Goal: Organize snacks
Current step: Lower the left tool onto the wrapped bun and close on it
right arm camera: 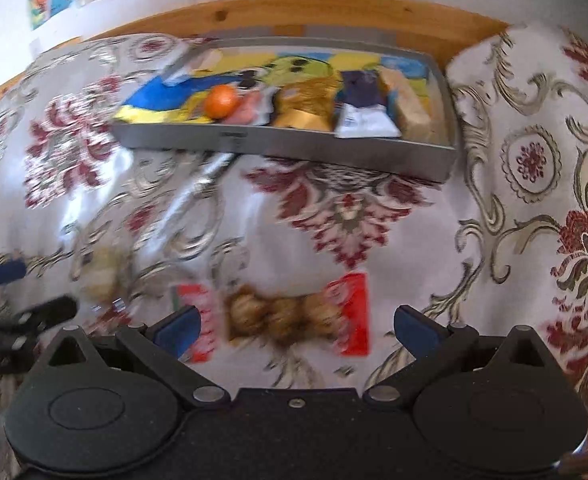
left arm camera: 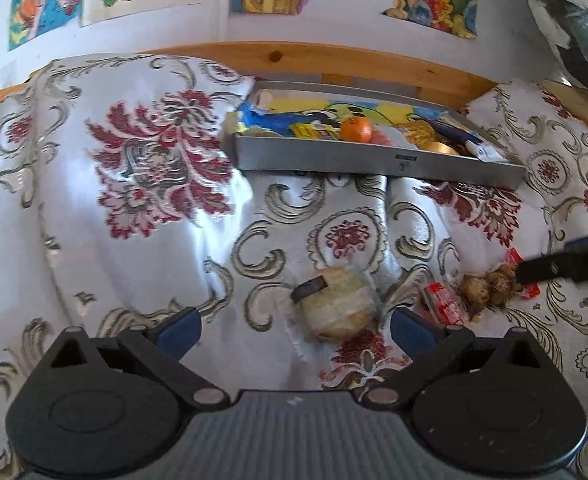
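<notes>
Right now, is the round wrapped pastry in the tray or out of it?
Out: the round wrapped pastry lies on the floral cover, well short of the metal tray, between the open left gripper's fingers.

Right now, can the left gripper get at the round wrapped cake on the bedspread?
Probably yes. The left gripper is open, and the cake lies on the bedspread just ahead between its fingers, with nothing over it. The right gripper is at the red-wrapped snack alongside.

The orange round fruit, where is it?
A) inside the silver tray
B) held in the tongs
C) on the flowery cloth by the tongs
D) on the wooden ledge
A: the orange fruit sits inside the silver tray among the wrapped snacks, far from both open tongs.
</notes>
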Tool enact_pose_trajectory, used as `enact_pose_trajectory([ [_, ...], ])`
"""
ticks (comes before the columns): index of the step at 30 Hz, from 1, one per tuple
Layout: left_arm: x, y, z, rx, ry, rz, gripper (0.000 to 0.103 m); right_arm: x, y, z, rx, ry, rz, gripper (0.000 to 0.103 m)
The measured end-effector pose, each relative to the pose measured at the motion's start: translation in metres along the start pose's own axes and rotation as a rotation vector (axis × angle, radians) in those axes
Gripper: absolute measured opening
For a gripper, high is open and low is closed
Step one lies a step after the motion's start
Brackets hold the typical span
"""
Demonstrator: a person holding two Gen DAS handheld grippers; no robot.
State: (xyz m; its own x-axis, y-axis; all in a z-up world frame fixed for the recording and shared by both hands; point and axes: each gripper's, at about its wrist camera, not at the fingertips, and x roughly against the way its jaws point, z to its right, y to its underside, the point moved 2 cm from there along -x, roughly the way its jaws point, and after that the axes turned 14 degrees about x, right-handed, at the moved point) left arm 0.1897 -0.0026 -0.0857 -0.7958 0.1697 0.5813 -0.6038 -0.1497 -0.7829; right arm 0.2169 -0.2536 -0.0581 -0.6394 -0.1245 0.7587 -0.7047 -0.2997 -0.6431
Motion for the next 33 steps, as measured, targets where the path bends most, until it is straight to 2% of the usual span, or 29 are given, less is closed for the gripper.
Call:
enact_pose_trajectory([
  [3, -0.007, 0.002, 0.006, -0.024, 0.018, -0.012, 0.103, -0.016, 0.0, 0.022, -0.097, -0.006, -0.026, 0.102],
  [8, -0.017, 0.004, 0.011, 0.008, 0.059, -0.055, 0.103, -0.033, 0.007, 0.042, -0.267, -0.092, -0.065, 0.102],
  [13, -0.026, 0.001, 0.009, 0.082, 0.082, -0.089, 0.102, -0.039, 0.007, 0.038, -0.257, -0.112, -0.068, 0.102],
  [19, -0.034, -0.003, 0.002, 0.207, 0.12, -0.141, 0.102, -0.045, 0.005, 0.03, -0.267, -0.176, -0.074, 0.102],
  [23, -0.039, -0.004, 0.0, 0.239, 0.111, -0.152, 0.102, -0.043, 0.005, 0.029, -0.296, -0.212, -0.088, 0.102],
  [27, -0.045, -0.005, 0.0, 0.268, 0.092, -0.155, 0.102, -0.044, 0.004, 0.028, -0.295, -0.211, -0.091, 0.102],
  [31, -0.049, -0.006, -0.001, 0.289, 0.074, -0.142, 0.093, -0.044, 0.005, 0.029, -0.296, -0.21, -0.092, 0.102],
  [33, -0.05, -0.006, -0.002, 0.283, 0.063, -0.137, 0.084, -0.044, 0.005, 0.029, -0.296, -0.21, -0.091, 0.102],
])
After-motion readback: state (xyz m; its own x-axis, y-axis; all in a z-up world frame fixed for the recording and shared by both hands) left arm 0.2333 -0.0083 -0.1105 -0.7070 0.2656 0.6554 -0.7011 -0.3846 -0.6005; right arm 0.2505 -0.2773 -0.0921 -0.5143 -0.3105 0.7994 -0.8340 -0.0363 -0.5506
